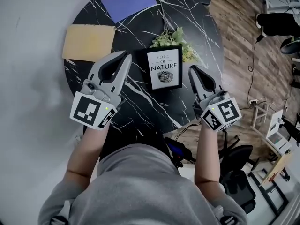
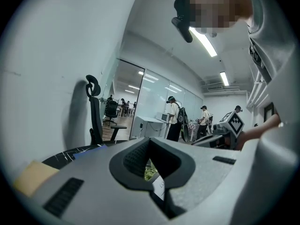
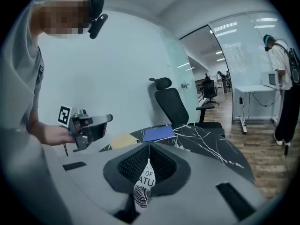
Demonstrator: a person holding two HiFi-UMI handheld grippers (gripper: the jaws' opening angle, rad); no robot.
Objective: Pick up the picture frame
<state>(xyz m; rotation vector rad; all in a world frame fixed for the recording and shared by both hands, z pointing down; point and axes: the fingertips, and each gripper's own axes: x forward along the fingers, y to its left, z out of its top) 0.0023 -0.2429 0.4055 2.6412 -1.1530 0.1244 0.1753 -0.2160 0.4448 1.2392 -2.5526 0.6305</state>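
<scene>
Low in the head view, both hand-held grippers are closed and empty, the left hand-held gripper (image 1: pixel 125 56) with its tips just beside the frame's (image 1: pixel 163 68) upper left corner and the right hand-held gripper (image 1: pixel 192 70) near its right edge; neither plainly touches it. The frame sits mid-picture on the counter (image 1: pixel 140 104). It is a slim black rectangle round a white print that reads "OF NATURE" in dark capitals, with a fainter line above and a striped oval drawing below. Whether it stands propped or lies flat is hard to tell. Each gripper view shows only a sliver of the print through the hollow behind the closed tips, and the bodies of the grippers hide the rest. The counter is round, glossy black stone with white veins. Behind the frame a leafy green sprig (image 1: pixel 176 37) is partly hidden by it. Farther up lie a flat yellow sheet (image 1: pixel 89 42) at the left and a blue sheet (image 1: pixel 129 1) at the top edge, both rectangular and matte.
</scene>
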